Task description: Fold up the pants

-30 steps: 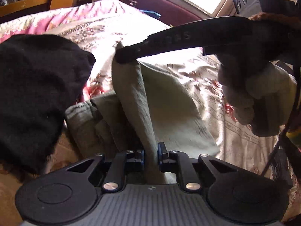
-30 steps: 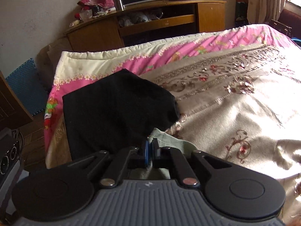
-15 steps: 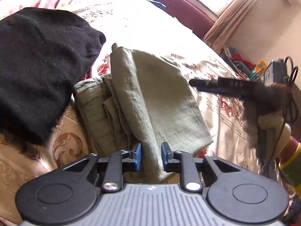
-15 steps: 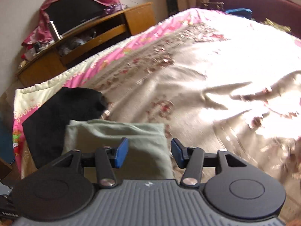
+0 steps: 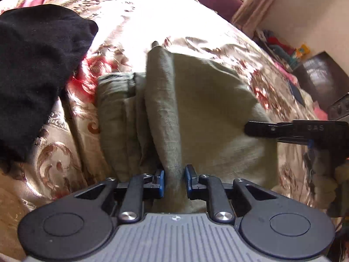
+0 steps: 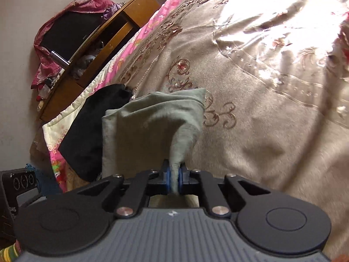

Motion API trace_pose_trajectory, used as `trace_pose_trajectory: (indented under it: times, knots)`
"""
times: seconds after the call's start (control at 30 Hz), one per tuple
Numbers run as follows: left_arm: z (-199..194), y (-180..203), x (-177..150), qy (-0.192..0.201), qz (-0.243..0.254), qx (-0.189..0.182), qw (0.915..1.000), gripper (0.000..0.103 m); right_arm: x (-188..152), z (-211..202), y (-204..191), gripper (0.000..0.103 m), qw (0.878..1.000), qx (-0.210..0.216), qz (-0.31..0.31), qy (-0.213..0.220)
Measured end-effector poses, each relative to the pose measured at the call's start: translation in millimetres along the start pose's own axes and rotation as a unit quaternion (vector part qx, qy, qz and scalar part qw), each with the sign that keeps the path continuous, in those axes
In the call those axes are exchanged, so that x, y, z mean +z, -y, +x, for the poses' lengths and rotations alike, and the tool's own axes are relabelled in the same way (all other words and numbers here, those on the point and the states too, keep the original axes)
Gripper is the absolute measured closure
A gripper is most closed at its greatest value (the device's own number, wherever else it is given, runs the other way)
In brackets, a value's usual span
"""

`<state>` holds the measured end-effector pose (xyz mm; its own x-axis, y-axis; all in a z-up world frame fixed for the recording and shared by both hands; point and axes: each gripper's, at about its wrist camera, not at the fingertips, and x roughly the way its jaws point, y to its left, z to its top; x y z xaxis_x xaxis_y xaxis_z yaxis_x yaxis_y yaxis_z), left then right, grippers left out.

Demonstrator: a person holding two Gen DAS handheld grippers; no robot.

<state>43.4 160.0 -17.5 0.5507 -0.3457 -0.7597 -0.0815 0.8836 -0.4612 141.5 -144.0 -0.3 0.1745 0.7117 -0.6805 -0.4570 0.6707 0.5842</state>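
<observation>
On bedspread (image 5: 135, 11), pants (image 5: 207, 109) lengthwise frm cam

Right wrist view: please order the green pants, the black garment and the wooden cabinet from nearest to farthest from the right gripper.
1. Green pants: a fold sits between the closing pads of the right gripper.
2. Black garment: left, beside the pants on the bed.
3. Wooden cabinet: upper left, beyond the bed.

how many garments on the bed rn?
2. Green pants lie folded mid-bed, pinched by both grippers; a black garment sits beside them toward the bed's edge. More may lie out of view.
</observation>
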Motion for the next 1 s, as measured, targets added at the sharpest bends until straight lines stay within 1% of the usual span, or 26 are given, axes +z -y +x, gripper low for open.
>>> trace_pose_trajectory:
  times: [0.07,0.1,0.13,0.17,0.2,0.23,0.27,0.3,0.33,0.4,0.43,0.47,0.53,0.6,0.67,0.73,0.77,0.8,0.87,0.9,0.93,0.97,1.0]
  knots:
    - [14,6,-6,-0.051,0.004,0.001,0.9987,0.071,-30,-24,-2,0.095,0.999,-0.036,0.024,0.002]
    - [19,10,-9,-0.061,0.016,0.011,0.9979,0.071,-49,-28,-1,0.095,0.997,-0.061,0.037,-0.001]
    - [20,18,-10,-0.064,0.042,0.029,0.9966,0.071,-67,-28,1,0.095,0.996,-0.073,0.056,-0.007]
    - [21,24,-9,-0.069,0.055,0.033,0.9956,0.071,-84,-25,3,0.095,0.994,-0.080,0.076,-0.012]
    - [18,29,-10,-0.073,0.064,0.032,0.9948,0.071,-96,-23,4,0.094,0.993,-0.078,0.089,-0.015]
    - [14,32,-9,-0.072,0.065,0.031,0.9948,0.071,-110,-23,5,0.094,0.993,-0.066,0.101,-0.013]
    - [10,35,-9,-0.072,0.065,0.029,0.9948,0.071,-117,-22,4,0.094,0.994,-0.061,0.095,-0.012]
    - [6,37,-8,-0.070,0.068,0.031,0.9948,0.069,-121,-25,1,0.090,0.995,-0.066,0.078,-0.009]
    - [-3,41,-8,-0.059,0.076,0.039,0.9946,0.069,-125,-32,2,0.087,0.995,-0.071,0.070,0.005]
    - [-13,45,-5,-0.044,0.089,0.055,0.9935,0.063,-125,-49,14,0.085,0.996,-0.058,0.065,0.025]
    - [-18,48,-3,-0.037,0.092,0.062,0.9931,0.062,-124,-58,20,0.085,0.995,-0.057,0.067,0.040]
    - [-21,52,-2,-0.033,0.096,0.062,0.9929,0.062,-122,-66,25,0.085,0.995,-0.056,0.065,0.056]
    - [-26,64,-2,-0.018,0.119,0.061,0.9909,0.062,-117,-81,35,0.085,0.992,-0.061,0.055,0.094]
    - [-21,85,-6,-0.013,0.156,0.044,0.9867,0.059,-108,-88,44,0.085,0.990,-0.059,0.046,0.120]
    - [-11,106,-17,-0.026,0.196,0.011,0.9801,0.057,-98,-85,50,0.085,0.989,-0.061,0.020,0.133]
    - [3,130,-33,-0.051,0.232,-0.028,0.9710,0.057,-89,-74,51,0.085,0.990,-0.073,-0.028,0.115]
    - [8,137,-40,-0.060,0.247,-0.046,0.9661,0.057,-86,-69,50,0.085,0.991,-0.069,-0.046,0.101]
    - [11,149,-50,-0.068,0.271,-0.057,0.9584,0.056,-83,-66,50,0.085,0.992,-0.064,-0.064,0.089]
    - [16,164,-66,-0.084,0.313,-0.059,0.9442,0.056,-81,-63,49,0.085,0.991,-0.060,-0.091,0.072]
    - [18,168,-72,-0.090,0.326,-0.058,0.9392,0.056,-81,-63,49,0.085,0.992,-0.050,-0.101,0.063]
    - [19,170,-76,-0.096,0.332,-0.057,0.9368,0.055,-80,-64,48,0.082,0.992,-0.044,-0.108,0.057]
    - [20,169,-77,-0.102,0.329,-0.056,0.9372,0.054,-80,-64,47,0.079,0.991,-0.035,-0.118,0.053]
    - [23,167,-79,-0.106,0.324,-0.051,0.9389,0.053,-81,-64,46,0.073,0.990,-0.030,-0.129,0.049]
